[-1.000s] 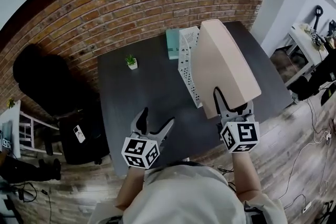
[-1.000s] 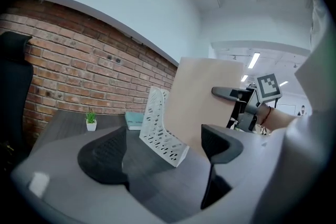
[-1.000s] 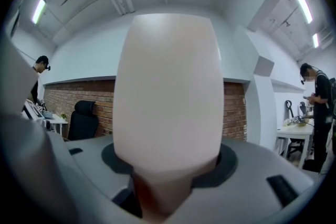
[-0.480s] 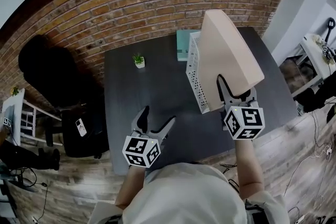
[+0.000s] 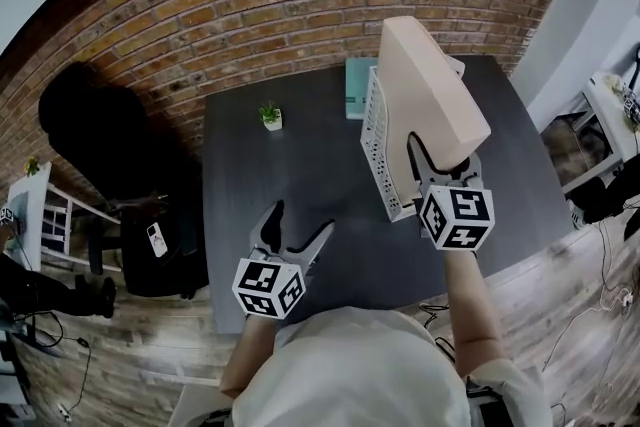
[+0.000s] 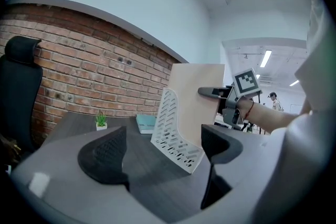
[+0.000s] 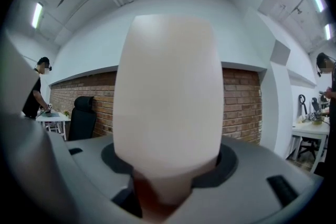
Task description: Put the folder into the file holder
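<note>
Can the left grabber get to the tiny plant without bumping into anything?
Probably yes. The left gripper is open and empty, and only bare table lies between it and the small potted plant. The file holder stands off to the right, out of the way.

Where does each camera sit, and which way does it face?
Head view: on the person's head, looking steeply down at the table; both arms, left gripper, right gripper show.
Left gripper view: on the left gripper, facing the file holder across its open jaws; the right forearm shows.
Right gripper view: on the right gripper, facing the brick wall; the clamped folder fills it.
Shared: head and left gripper views show folder and file holder.
</note>
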